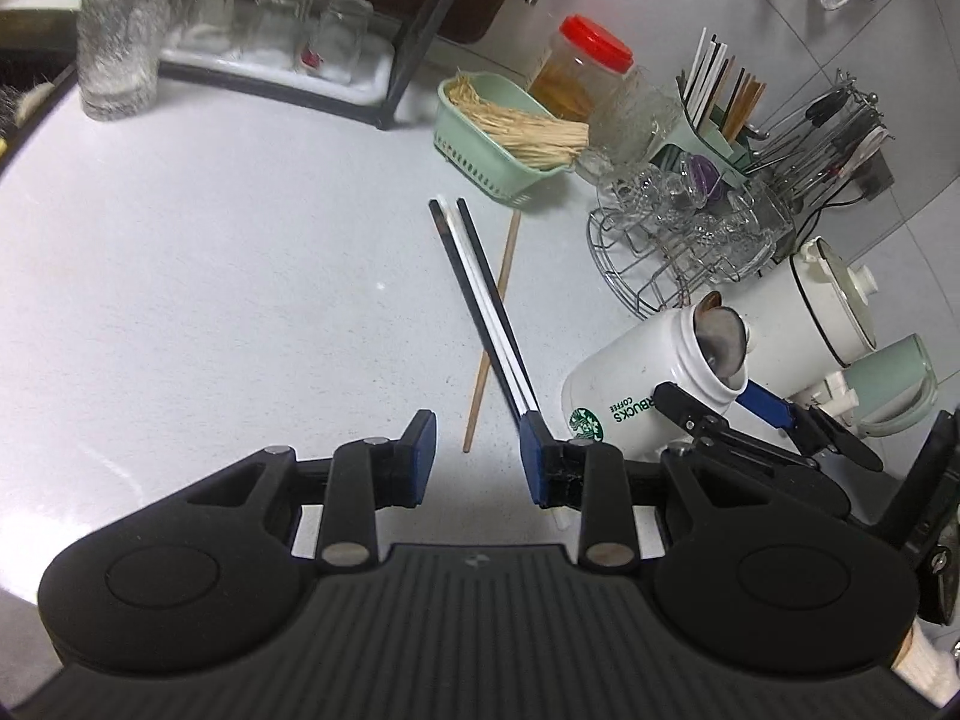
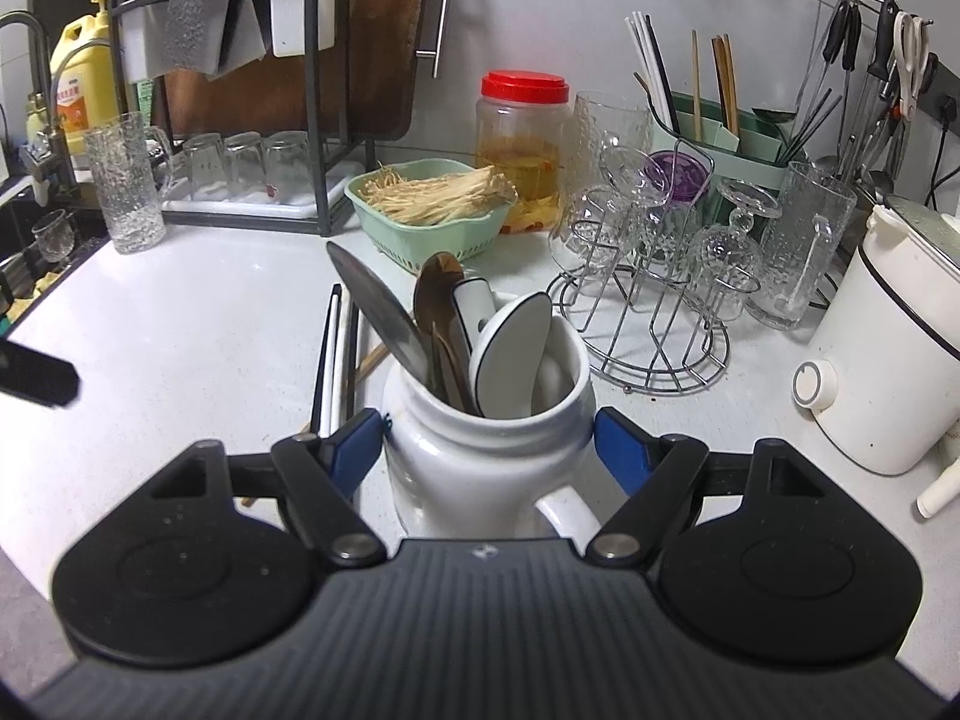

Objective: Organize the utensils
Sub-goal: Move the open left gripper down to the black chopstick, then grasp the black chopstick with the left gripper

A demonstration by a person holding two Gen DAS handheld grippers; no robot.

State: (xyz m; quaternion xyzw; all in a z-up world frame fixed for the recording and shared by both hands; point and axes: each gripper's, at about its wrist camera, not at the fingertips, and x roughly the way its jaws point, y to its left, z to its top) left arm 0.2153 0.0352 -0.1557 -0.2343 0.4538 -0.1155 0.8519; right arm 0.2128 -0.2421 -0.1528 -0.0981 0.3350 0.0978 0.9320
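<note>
Clamping the white ceramic utensil mug [image 2: 486, 450], the right gripper [image 2: 489, 441] is recorded; the left gripper [image 1: 477, 459] stands apart, seemingly empty, beside black-and-white chopsticks [image 1: 480, 300].

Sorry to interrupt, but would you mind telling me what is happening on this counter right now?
A person is sorting utensils with two handheld grippers. The right gripper is clamped around a white mug that already holds spoons and other utensils. The left gripper is open and holds nothing, hovering over loose chopsticks lying on the white countertop: two black, one white, with a wooden one beside them. These chopsticks are not yet put away.
</note>
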